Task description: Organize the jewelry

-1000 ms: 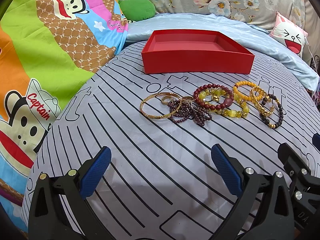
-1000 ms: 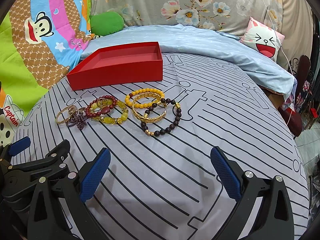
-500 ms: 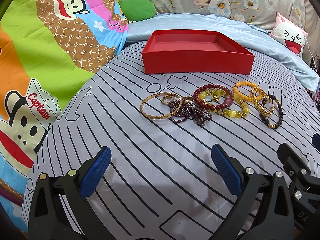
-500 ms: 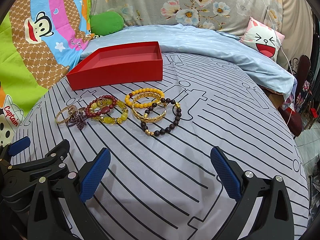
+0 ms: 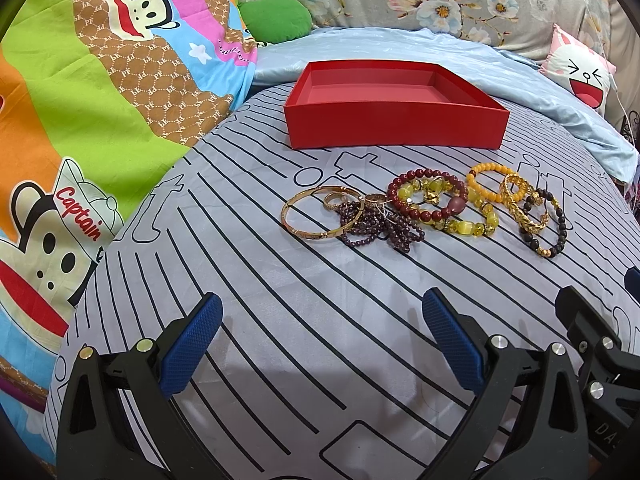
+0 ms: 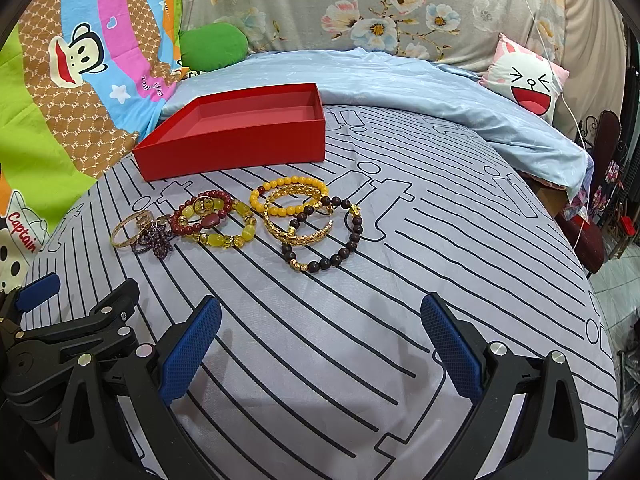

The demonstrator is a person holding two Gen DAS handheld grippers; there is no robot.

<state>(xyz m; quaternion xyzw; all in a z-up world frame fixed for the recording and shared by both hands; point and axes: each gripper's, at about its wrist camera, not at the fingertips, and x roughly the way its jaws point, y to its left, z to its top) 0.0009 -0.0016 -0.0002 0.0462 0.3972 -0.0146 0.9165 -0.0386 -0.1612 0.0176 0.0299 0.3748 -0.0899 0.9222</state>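
Observation:
A row of bracelets lies on the striped grey bedsheet: a gold bangle (image 5: 316, 216) (image 6: 125, 229), a purple bead strand (image 5: 380, 228), a dark red bead bracelet (image 5: 424, 196) (image 6: 200, 216), yellow bead bracelets (image 5: 480, 184) (image 6: 280, 196), a gold chain bangle (image 6: 296, 220) and a dark brown bead bracelet (image 6: 328, 244) (image 5: 548, 224). An empty red box (image 5: 394, 120) (image 6: 232, 144) stands behind them. My left gripper (image 5: 320, 344) is open and empty, short of the bangle. My right gripper (image 6: 320, 344) is open and empty, short of the brown bracelet.
A light blue quilt (image 6: 400, 84) lies behind the box. A cartoon-monkey blanket (image 5: 80, 120) covers the left side. A green cushion (image 5: 276, 18) and a pink bunny pillow (image 6: 528, 76) sit at the back. The bed edge drops off at the right (image 6: 600, 280).

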